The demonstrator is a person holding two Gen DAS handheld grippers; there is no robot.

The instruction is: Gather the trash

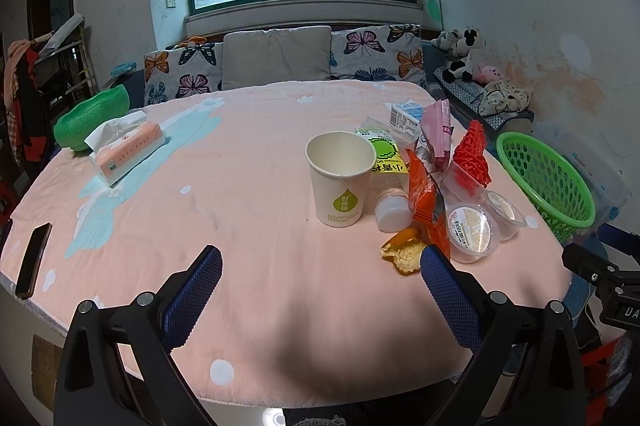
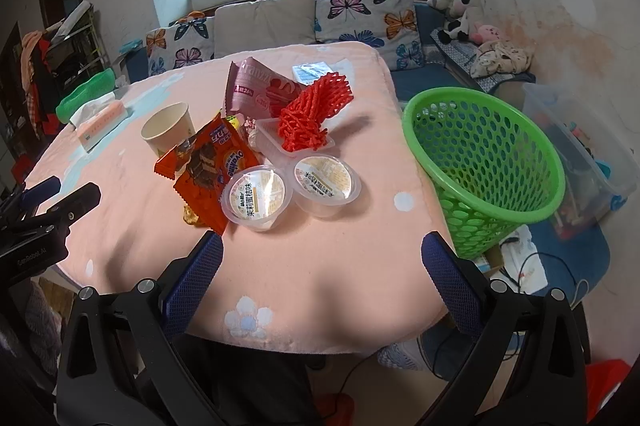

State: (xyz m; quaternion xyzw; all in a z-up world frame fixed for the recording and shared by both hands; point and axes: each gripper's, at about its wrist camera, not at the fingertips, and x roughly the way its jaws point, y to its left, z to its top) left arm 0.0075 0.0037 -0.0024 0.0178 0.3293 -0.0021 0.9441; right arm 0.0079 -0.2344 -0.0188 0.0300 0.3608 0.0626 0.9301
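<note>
On the pink cloth-covered table [image 1: 248,161] sits a cluster of trash, right of centre in the left wrist view. White paper cup [image 1: 340,177] upright, empty. Beside it: small white lidded jar [image 1: 390,211], orange snack wrapper [image 2: 212,165], orange peel [image 1: 404,252] nearest the table edge. 2 sealed clear jelly cups [image 2: 258,195] [image 2: 325,183] side by side, touching the wrapper. Behind them, red foam net [image 2: 314,109] lying in a clear plastic tray [image 2: 272,141]; pink wafer packet [image 2: 260,89] leaning behind that. Green perforated basket [image 2: 488,165] stands off the table's right edge, tilted, nothing visible inside.

Left gripper [image 1: 320,286]: fingers spread wide, nothing between them, hovering over bare cloth short of the peel. Right gripper [image 2: 322,274]: fingers likewise wide apart, empty, above the near table edge, jelly cups just ahead.

Far left of table: tissue pack [image 1: 128,149], green bowl-shaped object [image 1: 92,117], phone [image 1: 34,260] near the edge.
</note>
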